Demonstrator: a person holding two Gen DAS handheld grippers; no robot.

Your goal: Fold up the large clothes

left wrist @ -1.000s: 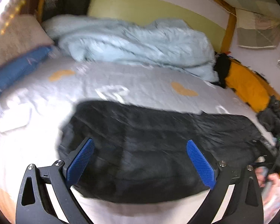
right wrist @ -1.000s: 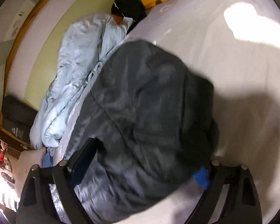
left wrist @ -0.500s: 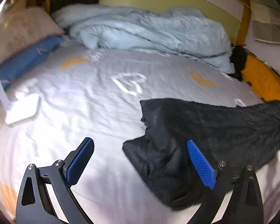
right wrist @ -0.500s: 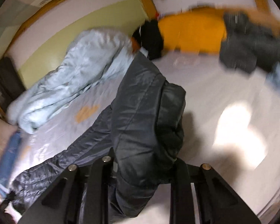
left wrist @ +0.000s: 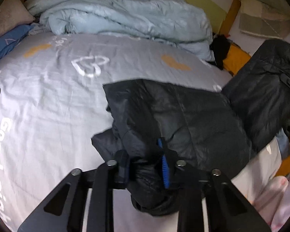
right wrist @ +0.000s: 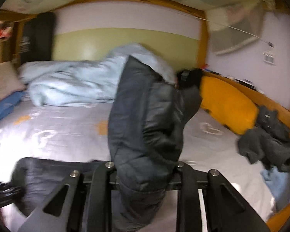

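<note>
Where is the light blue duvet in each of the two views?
Left wrist view: the light blue duvet lies bunched across the top, behind the grey sheet.
Right wrist view: duvet at middle left, partly behind the lifted black jacket.
Shared landmark: the yellow-green headboard.

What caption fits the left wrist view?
The left claw closes on a fold of the black puffer jacket on the heart-print bedsheet.

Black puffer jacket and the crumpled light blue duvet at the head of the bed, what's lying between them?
In the left wrist view, only bare grey bedsheet with heart prints separates the black puffer jacket from the light blue duvet.
</note>
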